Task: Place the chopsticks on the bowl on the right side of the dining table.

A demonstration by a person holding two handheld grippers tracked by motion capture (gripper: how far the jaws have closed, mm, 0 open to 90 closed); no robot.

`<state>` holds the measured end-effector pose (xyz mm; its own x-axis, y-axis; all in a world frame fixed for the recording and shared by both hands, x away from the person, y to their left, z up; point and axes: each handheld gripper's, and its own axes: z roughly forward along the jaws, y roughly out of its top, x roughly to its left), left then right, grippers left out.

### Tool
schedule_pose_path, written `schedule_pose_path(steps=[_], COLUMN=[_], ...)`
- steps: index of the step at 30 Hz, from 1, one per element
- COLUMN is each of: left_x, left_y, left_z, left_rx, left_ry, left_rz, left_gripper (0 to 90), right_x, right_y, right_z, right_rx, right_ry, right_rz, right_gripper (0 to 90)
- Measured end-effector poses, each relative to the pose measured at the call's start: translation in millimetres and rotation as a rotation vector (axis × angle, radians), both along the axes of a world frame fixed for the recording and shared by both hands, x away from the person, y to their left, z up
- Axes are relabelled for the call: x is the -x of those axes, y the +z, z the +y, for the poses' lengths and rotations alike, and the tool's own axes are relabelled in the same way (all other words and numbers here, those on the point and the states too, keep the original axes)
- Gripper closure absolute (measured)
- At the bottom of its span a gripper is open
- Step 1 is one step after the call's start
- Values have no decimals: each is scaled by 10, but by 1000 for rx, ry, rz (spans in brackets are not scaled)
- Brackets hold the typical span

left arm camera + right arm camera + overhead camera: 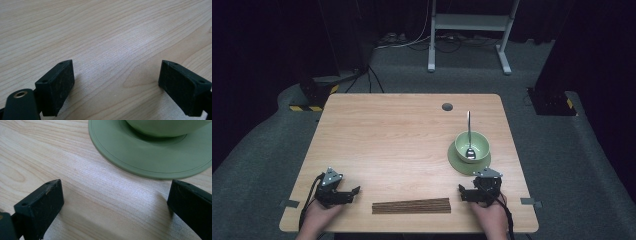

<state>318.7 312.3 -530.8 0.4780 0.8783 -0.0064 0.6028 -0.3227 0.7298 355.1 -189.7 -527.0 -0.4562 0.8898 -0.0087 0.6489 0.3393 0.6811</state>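
Both hands rest low, left gripper (pixel 354 191) and right gripper (pixel 460 192) spread empty; a careless reach could knock the spoon (pixel 469 134) from its bowl (pixel 472 145)

No writing, label, brand or number can be read in any of the views. The one sign-like marking is a run of yellow-and-black hazard stripes (pixel 303 107) on the floor at the far left of the worktop (pixel 402 130), with a smaller patch of the same stripes (pixel 569 103) on a dark base at the far right; neither carries any letters.
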Motion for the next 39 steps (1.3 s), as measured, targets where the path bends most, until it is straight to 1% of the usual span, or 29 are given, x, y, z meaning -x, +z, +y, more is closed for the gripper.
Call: schedule_pose_path(steps=[3,10,14,15,16,19,20,21,24,26,27,28,29,31,35,37,39], left_x=[-1,-13,-11,-12,-12,-10,-10,-9,-10,-9,-5,-5,-1,-2,-14,-18,-17], left_y=[0,0,1,0,1,0,0,1,1,1,2,2,4,5,5,5,5], left_z=[2,1,-5,-7,-7,-5,-5,-2,-2,-1,0,0,2,2,12,15,15], left_rx=[4,-3,-9,-5,-5,-1,-1,3,2,3,4,4,2,2,3,5,5], left_ry=[1,13,26,31,33,33,33,31,31,32,37,37,32,32,39,41,41], left_rz=[0,-3,-5,-3,-2,-4,-4,-5,-5,-6,-9,-9,-15,-14,-15,-16,-17], left_gripper=[135,134,131,132,132,136,151,152,153,156,164,182,194,196,199,214,215], right_x=[4,3,15,12,11,14,14,25,39,52,69,69,79,83,86,77,66], right_y=[0,1,9,21,28,57,57,73,90,113,137,137,161,179,182,184,200], right_z=[-6,-11,-22,-40,-46,-51,-51,-46,-42,-27,-1,-1,33,65,116,154,188], right_rx=[-2,0,-1,-19,-24,-37,-37,-37,-47,-45,-48,-48,-38,-43,-53,-64,-73], right_ry=[3,13,16,13,12,10,10,19,23,31,45,45,65,72,88,101,108], right_rz=[1,1,-2,1,-2,-14,-14,-18,-17,-23,-32,-32,-44,-52,-51,-38,-37], right_gripper=[7,6,30,35,36,37,37,38,43,44,55,55,59,58,57,57,57])
